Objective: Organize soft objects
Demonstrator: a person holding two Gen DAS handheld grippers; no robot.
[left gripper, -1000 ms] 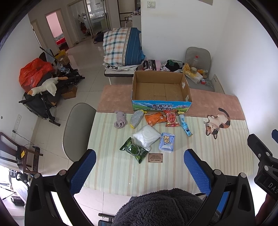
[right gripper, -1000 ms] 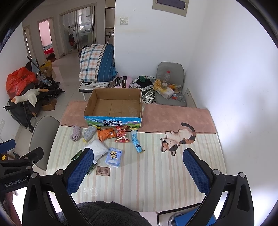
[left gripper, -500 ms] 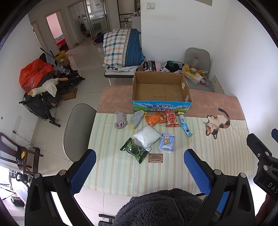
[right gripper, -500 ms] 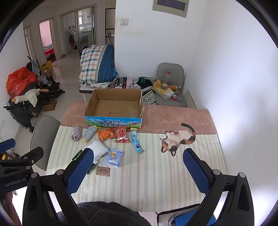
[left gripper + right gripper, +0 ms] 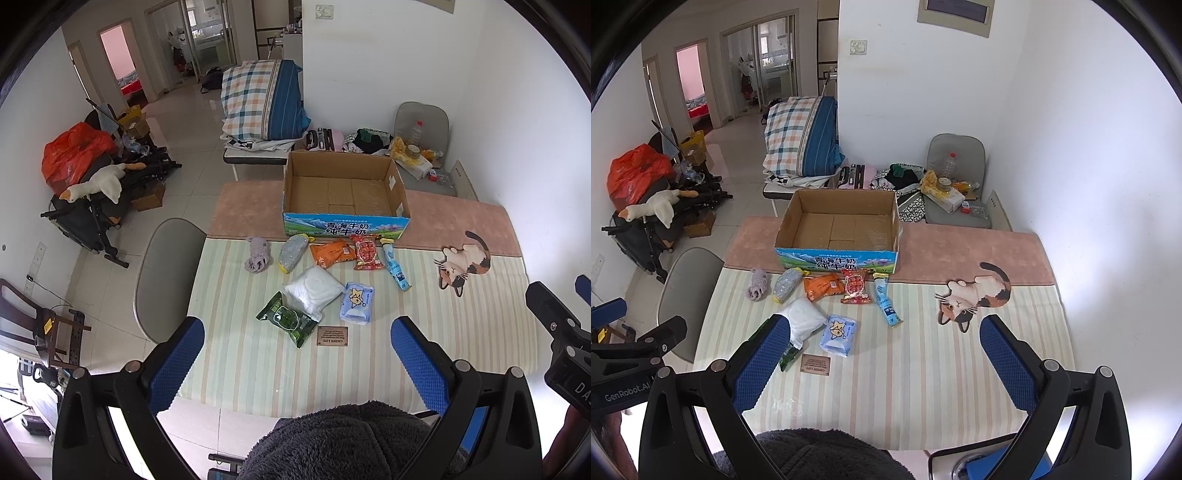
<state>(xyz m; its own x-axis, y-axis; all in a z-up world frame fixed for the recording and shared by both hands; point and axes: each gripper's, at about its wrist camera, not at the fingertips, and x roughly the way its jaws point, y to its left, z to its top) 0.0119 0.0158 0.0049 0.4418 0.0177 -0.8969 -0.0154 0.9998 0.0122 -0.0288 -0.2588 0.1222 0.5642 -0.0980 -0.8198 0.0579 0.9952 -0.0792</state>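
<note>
An open cardboard box [image 5: 345, 194] [image 5: 842, 229] stands empty at the table's far side. In front of it lie soft packs: a grey cloth [image 5: 257, 254], a grey-yellow pouch [image 5: 292, 252], an orange pack [image 5: 331, 252], a red pack [image 5: 366, 253], a blue tube [image 5: 396, 266], a white bag [image 5: 314, 288], a blue tissue pack [image 5: 356, 303] [image 5: 837, 335] and a green pack [image 5: 287, 319]. My left gripper [image 5: 297, 358] is open and empty, high above the table's near edge. My right gripper [image 5: 884, 362] is open and empty, to its right.
The striped tablecloth [image 5: 369, 369] carries a small brown label [image 5: 332, 336] and a cat print [image 5: 463, 261]. A grey chair [image 5: 162, 273] stands at the table's left. A dark fuzzy sleeve [image 5: 343, 443] fills the bottom of both views. Clutter lies on the floor beyond.
</note>
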